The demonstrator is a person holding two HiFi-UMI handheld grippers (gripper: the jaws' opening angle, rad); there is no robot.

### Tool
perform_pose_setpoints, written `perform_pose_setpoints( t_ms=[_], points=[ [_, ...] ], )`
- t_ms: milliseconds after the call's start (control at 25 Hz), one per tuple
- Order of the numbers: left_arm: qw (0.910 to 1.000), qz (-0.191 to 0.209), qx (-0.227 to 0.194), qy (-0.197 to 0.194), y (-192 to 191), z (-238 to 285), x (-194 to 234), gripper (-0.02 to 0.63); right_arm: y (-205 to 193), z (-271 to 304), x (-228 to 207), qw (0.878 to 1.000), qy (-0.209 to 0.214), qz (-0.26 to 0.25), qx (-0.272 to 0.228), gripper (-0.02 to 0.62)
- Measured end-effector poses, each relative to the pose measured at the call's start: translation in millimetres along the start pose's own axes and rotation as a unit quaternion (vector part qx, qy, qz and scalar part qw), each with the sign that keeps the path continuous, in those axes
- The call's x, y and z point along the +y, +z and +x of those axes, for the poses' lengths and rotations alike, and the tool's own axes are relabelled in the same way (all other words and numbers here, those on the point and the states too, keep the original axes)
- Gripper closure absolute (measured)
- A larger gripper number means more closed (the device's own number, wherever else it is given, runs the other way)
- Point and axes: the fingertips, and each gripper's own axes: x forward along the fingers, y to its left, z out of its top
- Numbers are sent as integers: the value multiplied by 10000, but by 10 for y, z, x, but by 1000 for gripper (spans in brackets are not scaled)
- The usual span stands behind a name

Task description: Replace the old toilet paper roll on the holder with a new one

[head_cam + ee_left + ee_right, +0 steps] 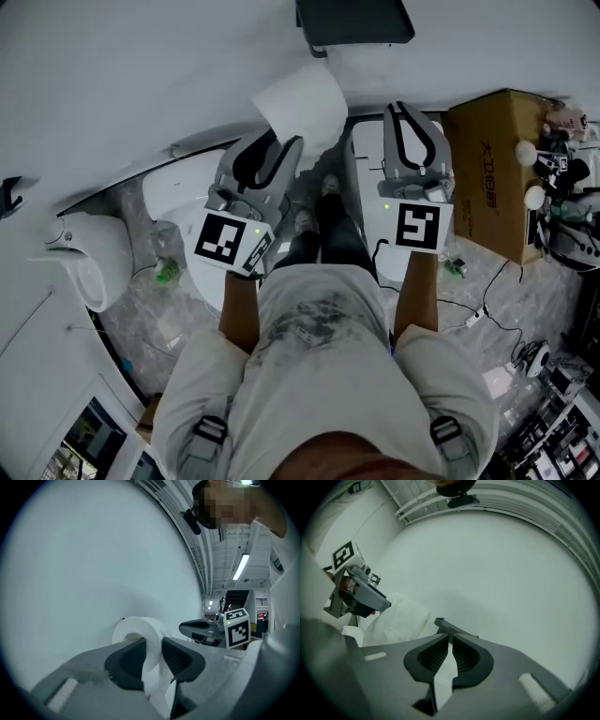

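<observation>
A white toilet paper roll (302, 101) is held up in front of the pale wall, just below a dark wall fixture (356, 21). My left gripper (286, 142) is shut on the roll (140, 631): one pad sits at the core, the other outside, and the roll's wall is pinched between them with loose paper hanging below. To its right, my right gripper (405, 107) points level at the wall. Its jaws are shut on a thin strip of toilet paper (444, 674), which hangs down between the pads. The roll (401, 618) lies to its left.
A white toilet (183, 192) stands low at the left, with a white bin-like unit (89, 258) beside it. A cardboard box (497, 169) with small items and cables is at the right. The person's legs and shoes (323, 192) are below the grippers.
</observation>
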Motion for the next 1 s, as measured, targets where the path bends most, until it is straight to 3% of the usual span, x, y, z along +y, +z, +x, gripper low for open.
perform_pose_setpoints(
  t_ms=[600, 1000],
  points=[
    [9999, 114, -16, 86, 107, 3, 19, 479, 137, -216, 76, 9950, 189, 948, -239, 594],
    [9999, 121, -56, 24, 144, 28, -23, 479, 195, -190, 269, 9904, 491, 1279, -172, 594]
  ],
)
